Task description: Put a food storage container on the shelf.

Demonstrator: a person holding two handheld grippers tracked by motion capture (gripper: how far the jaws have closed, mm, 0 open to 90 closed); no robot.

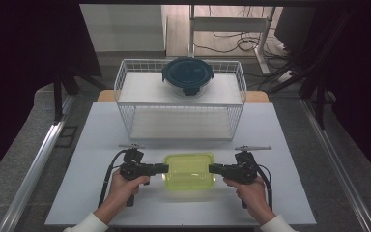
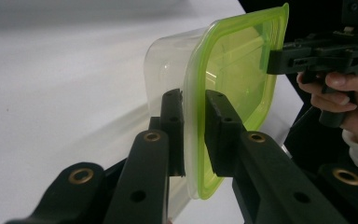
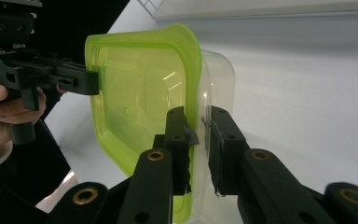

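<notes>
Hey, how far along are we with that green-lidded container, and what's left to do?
Done: both grippers are clamped on the lid rim of the green-lidded container, left gripper and right gripper at opposite ends. In hand: the two-handed hold above the table. Left: probably carrying it to the wire rack, where a dark-lidded round container already sits on top; that's a guess.

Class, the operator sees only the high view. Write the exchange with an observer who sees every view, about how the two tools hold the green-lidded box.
Operator: Does the left tool really grip the box?
Observer: Yes. The left tool is shut on the lid rim, one jaw on top, one underneath.
Operator: And the right tool?
Observer: The right tool clamps the opposite rim the same way.
</notes>
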